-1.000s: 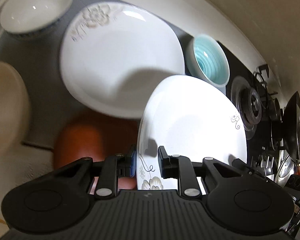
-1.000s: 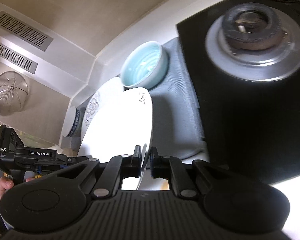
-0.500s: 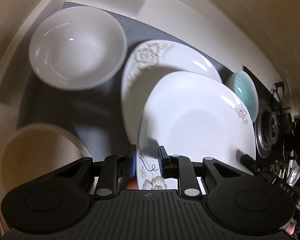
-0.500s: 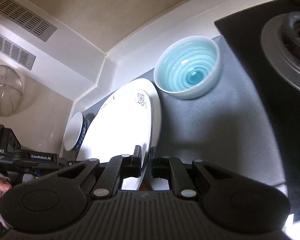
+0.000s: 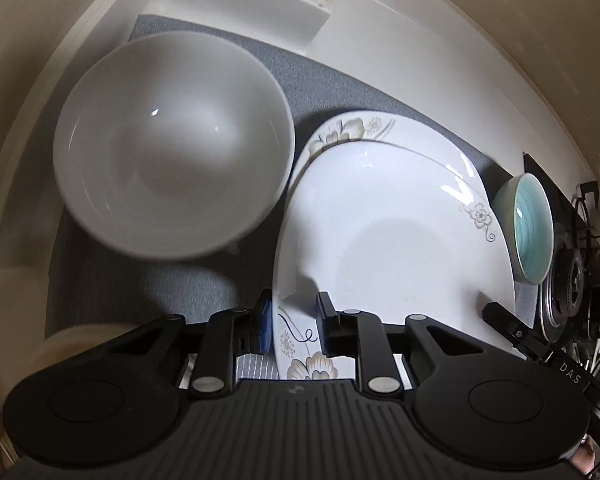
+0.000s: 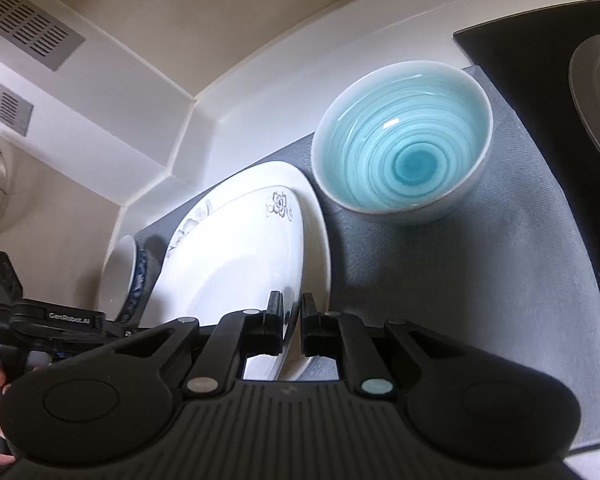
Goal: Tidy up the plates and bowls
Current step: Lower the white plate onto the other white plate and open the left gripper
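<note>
Fingers of both the left gripper (image 5: 292, 322) and right gripper (image 6: 291, 326) clamp the white flower-patterned plate (image 5: 396, 248), over an identical plate (image 5: 384, 132).

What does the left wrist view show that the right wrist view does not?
Only the left wrist view shows the inside of the large white bowl and the stove burner. Only the right wrist view shows the wall vents. Both show the upper flowered plate, held at its rim by the left gripper and right gripper, and the blue bowl.
</note>
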Available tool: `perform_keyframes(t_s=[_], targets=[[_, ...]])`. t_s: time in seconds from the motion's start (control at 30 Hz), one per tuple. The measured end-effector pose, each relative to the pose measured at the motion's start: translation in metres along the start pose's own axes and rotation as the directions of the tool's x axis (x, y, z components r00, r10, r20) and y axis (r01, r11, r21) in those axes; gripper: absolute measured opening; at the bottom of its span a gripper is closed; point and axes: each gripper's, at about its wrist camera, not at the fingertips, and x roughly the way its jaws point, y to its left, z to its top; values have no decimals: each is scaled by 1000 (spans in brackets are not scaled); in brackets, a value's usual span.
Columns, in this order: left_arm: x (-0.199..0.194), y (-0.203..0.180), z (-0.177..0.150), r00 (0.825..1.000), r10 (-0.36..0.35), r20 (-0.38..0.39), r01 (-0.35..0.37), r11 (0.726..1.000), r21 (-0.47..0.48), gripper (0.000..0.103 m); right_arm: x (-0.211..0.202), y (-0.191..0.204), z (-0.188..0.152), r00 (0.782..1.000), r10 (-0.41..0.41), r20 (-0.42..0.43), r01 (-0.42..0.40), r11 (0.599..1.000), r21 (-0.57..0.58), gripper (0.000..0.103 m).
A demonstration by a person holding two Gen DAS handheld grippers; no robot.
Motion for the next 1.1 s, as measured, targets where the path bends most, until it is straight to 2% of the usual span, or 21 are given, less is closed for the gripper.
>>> perform_keyframes(t_s=[0.13, 0.3, 0.4, 0.57, 0.67, 0.77, 0.87, 0.97, 1.1], targets=[[2, 1, 6, 1000, -4, -3, 4, 1000, -19, 23, 7, 0, 6, 1000, -15, 9, 15, 1000, -6, 9], [6, 4, 8, 1000, -21, -8, 21, 999, -27, 23, 11, 8, 5, 996, -73, 49, 75, 996, -51, 10], [3, 10, 7, 999, -48, -15, 48, 998, -48, 23, 11, 8, 3, 994, -75, 79, 78, 996, -39, 10], [-7, 30, 0, 990, -141, -19, 138, 984, -114, 23, 13, 6, -2, 992, -74, 102, 76, 997, -11, 10], [-13, 40, -9, 987, -159, -14, 156, 979, -130, 23, 13, -3, -2, 993, -52, 106, 46, 997, 58, 10], [-12, 43, -18, 988, -154, -13, 151, 979, -137, 22, 13, -4, -5, 992, -51, 112, 43, 997, 71, 10], [-12, 38, -22, 991, -136, 6, 136, 983, -122, 22, 12, 1, -5, 992, -66, 104, 60, 997, 58, 14], [-13, 34, -24, 992, -128, 5, 128, 986, -111, 22, 9, -2, -3, 996, -28, 90, 21, 997, 78, 27], [-11, 35, -28, 990, -143, 4, 142, 982, -125, 22, 5, 0, -3, 996, -31, 82, 25, 997, 70, 28]])
